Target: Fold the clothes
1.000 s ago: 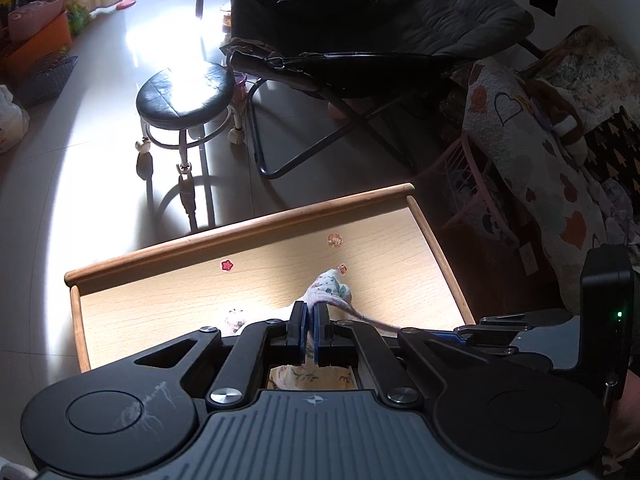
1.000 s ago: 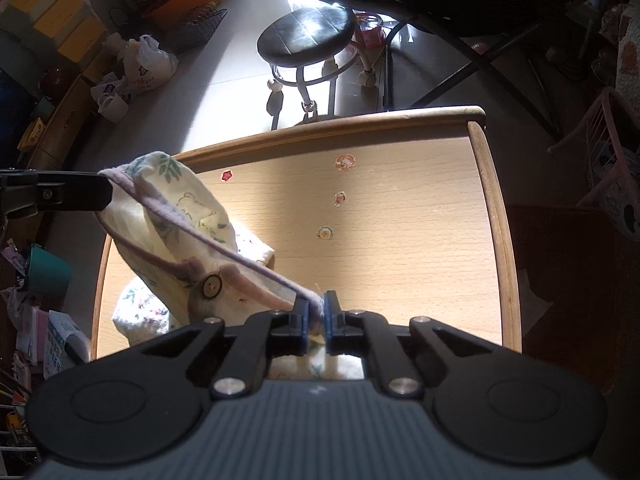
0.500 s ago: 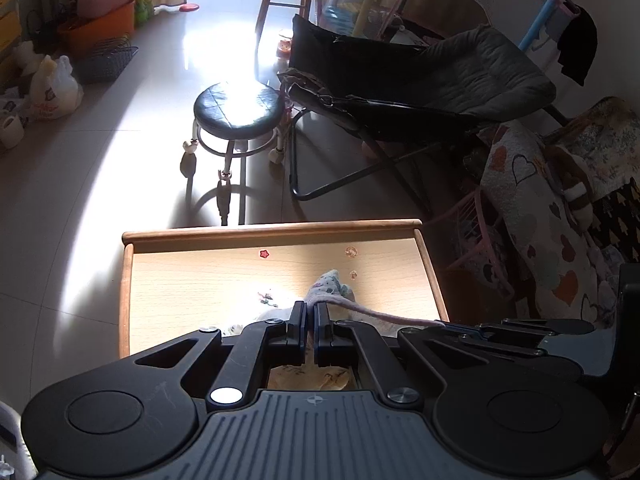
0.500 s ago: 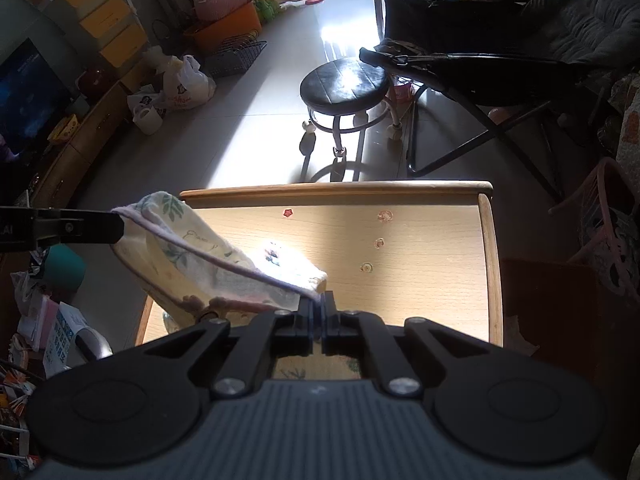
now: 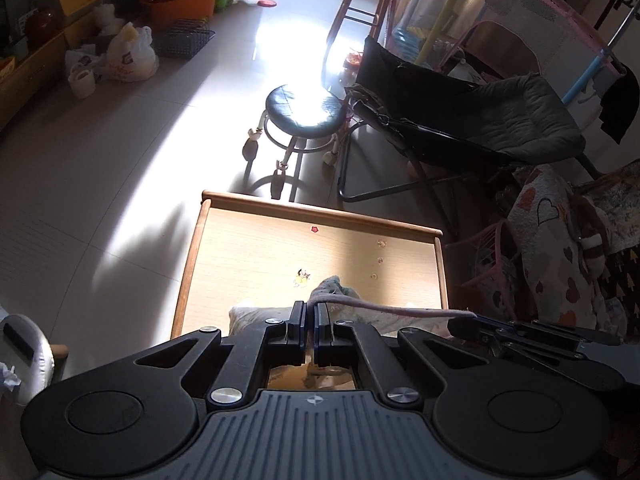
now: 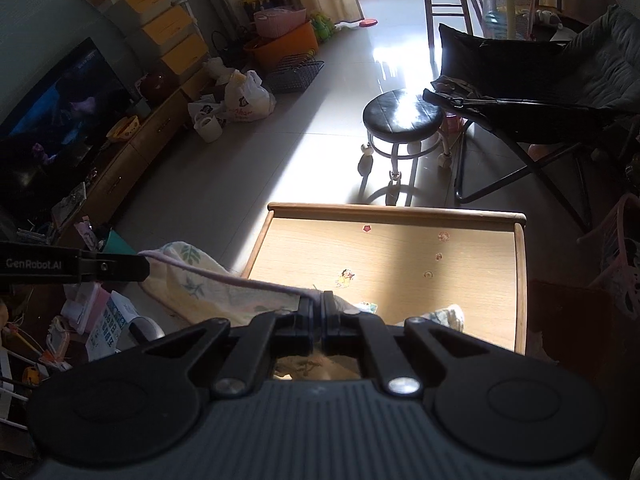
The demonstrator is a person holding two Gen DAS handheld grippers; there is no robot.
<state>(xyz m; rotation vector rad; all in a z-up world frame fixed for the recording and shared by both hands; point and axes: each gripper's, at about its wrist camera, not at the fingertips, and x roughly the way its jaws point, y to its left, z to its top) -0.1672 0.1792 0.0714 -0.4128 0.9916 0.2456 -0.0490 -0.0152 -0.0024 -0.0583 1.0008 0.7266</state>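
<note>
Left tool [image 5: 310, 312] clamps the garment's [image 6: 224, 294] lilac hem [image 5: 384, 309], right tool [image 6: 322, 300] pinches the same hem further along, both held level and apart above the bench [image 6: 400, 256], cloth stretched taut between them, the rest drooping beneath.

Both wrist cameras look down, sharing the table [image 5: 256, 256].

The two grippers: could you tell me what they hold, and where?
Both left gripper and right gripper pinch the pale printed garment along its pinkish trimmed edge.
</note>
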